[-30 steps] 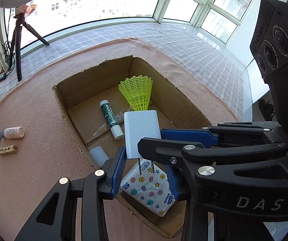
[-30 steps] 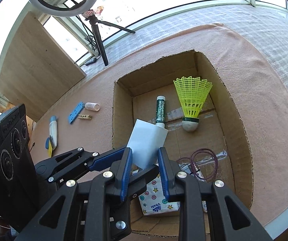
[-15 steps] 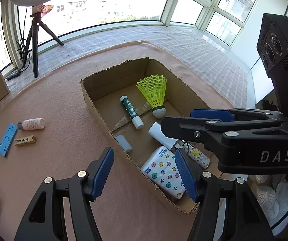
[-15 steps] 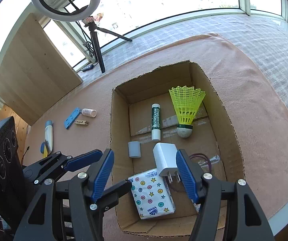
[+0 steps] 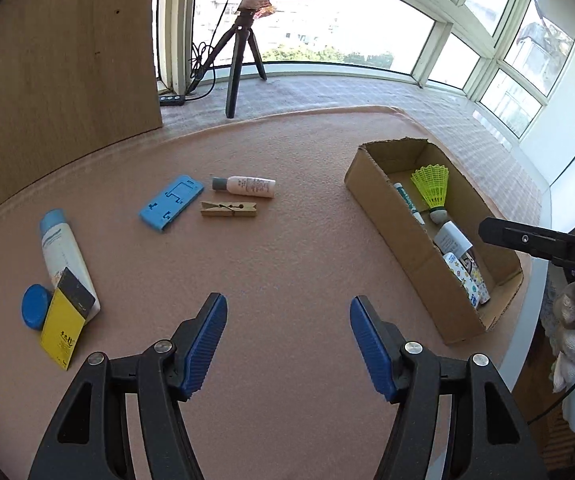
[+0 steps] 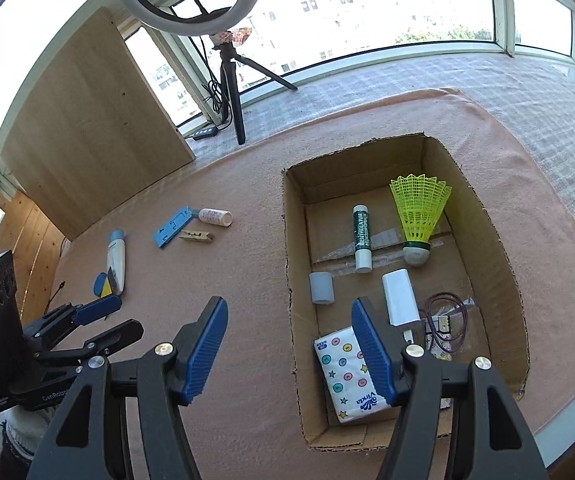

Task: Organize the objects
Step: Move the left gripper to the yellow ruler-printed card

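Both grippers have let go of the white charger point(image 6: 400, 297), which now lies flat in the cardboard box point(image 6: 483, 216) beside the tissue pack point(image 6: 347, 372) and shuttlecock point(image 6: 419, 212). Swinging away, the left gripper point(image 5: 287, 340) now faces the loose items on the cloth: lotion tube point(image 5: 63, 256), blue stand point(image 5: 171, 202), small bottle point(image 5: 247, 187), clothespin point(image 5: 229, 209). Its jaws stand apart and empty, as do the right gripper's point(image 6: 287, 344), so another pickup probably comes next.

Charger point(image 6: 400, 298), shuttlecock point(image 6: 419, 216), tissue pack point(image 6: 347, 372) inside box point(image 6: 487, 236); clothespin point(image 5: 229, 209), bottle point(image 5: 247, 187) left of box.
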`<state>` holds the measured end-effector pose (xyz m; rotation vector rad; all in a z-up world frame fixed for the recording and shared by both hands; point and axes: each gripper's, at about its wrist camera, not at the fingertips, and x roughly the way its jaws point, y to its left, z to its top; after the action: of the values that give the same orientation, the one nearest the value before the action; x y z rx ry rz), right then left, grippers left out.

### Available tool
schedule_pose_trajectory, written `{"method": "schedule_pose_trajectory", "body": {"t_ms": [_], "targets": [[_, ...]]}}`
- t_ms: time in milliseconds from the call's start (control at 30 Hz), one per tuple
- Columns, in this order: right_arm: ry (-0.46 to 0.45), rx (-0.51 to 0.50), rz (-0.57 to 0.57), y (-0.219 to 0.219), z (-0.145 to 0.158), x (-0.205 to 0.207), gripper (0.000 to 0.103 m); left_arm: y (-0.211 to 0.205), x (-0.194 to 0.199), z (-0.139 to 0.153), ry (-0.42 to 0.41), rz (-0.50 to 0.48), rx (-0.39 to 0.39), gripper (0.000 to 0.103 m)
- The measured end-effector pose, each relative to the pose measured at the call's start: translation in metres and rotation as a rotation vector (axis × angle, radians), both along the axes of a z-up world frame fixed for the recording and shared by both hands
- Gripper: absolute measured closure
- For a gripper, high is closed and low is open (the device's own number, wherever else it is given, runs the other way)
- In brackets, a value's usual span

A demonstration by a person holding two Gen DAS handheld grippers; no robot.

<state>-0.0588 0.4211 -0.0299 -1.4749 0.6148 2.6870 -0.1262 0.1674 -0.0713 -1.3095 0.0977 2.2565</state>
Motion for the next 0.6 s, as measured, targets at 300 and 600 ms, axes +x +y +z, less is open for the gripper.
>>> {"method": "schedule_pose_trajectory", "body": {"t_ms": [300,600], "targets": [[0.007,-0.001,0.037,-0.045,-0.004,0.01,0.041,-0.113,-0.023,-0.016,-0.008,0.14,-0.054,0.036],[-0.034,-0.031,0.029,-0.063,-0.016,0.021,0.04,-0.155,-0.054,-0.041,-0.045,0.106,-0.108,0.035]]}}
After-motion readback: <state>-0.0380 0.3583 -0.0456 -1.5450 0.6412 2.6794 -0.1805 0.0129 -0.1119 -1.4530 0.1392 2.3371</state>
